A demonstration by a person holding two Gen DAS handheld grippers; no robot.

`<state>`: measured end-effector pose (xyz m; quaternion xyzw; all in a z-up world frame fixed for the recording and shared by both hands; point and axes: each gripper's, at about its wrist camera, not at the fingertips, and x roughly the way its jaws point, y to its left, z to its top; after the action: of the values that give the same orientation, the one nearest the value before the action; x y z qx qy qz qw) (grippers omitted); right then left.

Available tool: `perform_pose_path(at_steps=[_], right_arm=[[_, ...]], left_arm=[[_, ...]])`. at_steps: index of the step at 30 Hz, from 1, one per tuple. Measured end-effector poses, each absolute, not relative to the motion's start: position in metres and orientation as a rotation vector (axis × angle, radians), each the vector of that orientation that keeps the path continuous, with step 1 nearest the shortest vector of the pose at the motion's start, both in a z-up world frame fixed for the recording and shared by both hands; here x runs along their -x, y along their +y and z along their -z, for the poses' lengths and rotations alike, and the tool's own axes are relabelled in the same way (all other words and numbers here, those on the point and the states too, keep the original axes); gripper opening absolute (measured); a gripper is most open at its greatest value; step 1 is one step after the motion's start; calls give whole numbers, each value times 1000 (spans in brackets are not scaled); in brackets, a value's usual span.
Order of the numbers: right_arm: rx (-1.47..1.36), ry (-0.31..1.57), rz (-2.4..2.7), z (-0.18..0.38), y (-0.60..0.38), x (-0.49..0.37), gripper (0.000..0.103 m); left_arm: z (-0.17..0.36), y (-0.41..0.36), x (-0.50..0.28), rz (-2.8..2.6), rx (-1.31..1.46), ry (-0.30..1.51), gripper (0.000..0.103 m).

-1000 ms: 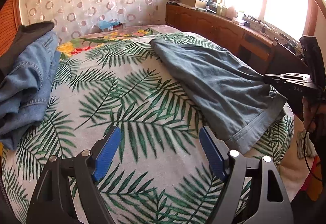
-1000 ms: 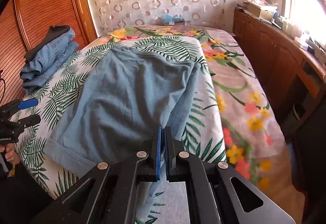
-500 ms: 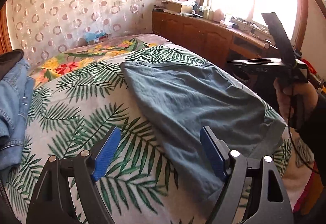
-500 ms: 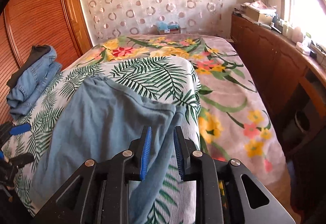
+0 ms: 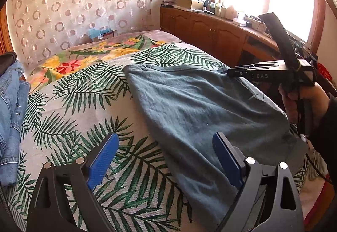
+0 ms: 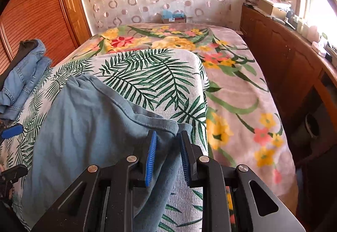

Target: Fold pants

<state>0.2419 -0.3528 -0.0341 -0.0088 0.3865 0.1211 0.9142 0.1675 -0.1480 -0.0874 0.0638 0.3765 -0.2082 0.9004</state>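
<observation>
Grey-blue pants [image 5: 200, 109] lie folded lengthwise on the palm-leaf sheet [image 5: 80, 105], one end reaching the bed's near edge. My left gripper [image 5: 165, 158] hovers over their left edge with its jaws opening wide. Its right pad [image 5: 226, 158] is above the cloth and touches nothing. In the right wrist view, a hemmed corner of the pants [image 6: 84, 126] sits loosely between my right gripper's [image 6: 167, 156] pads, which stand a little apart and do not press it. A person's hand [image 5: 301, 103] holds that right gripper [image 5: 231, 73] over the pants' far side.
A pile of denim jeans [image 5: 12, 116] [image 6: 23, 76] lies on the bed's left side. A flowered blanket [image 6: 231, 84] covers the far and right parts of the bed. A cluttered wooden cabinet [image 6: 284, 59] runs along the window wall, and a wooden wardrobe [image 6: 31, 10] stands at the left.
The right gripper went from shut on the pants to slightly apart, and moved along them toward the hemmed corner. The left gripper shifted right toward the pants and its jaws widened.
</observation>
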Motion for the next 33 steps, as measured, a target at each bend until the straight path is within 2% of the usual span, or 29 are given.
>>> perform_pose_path(at_steps=[3,4,6,10,17,20,24,28,33], right_arm=[[31,805,-245,34,-351,-245,23],[34,804,-244,34,-350,-246,19],[39,787,-248,31,-350,-244,5],[56,739,-212,25,-354,-239,2],[57,752,-155,25,-358,-239,2],[45,757,-165,22,-358,-230,8],[44,725,-210,9,-357,-189,10],[45,707,-227,3,-359,-139,20],[49,716,-245,10,-362,-80,21]], left_arm=[[92,-150,-168,440,-132,797,91],[93,-151,-167,441,-135,800,91],[94,-152,-167,442,-141,803,91],[98,-155,-165,444,-159,815,91],[102,-158,-161,447,-176,826,91],[98,-157,-157,452,-179,819,91],[90,-154,-144,464,-185,805,91],[82,-151,-128,483,-203,793,91],[76,-150,-111,509,-221,787,91]])
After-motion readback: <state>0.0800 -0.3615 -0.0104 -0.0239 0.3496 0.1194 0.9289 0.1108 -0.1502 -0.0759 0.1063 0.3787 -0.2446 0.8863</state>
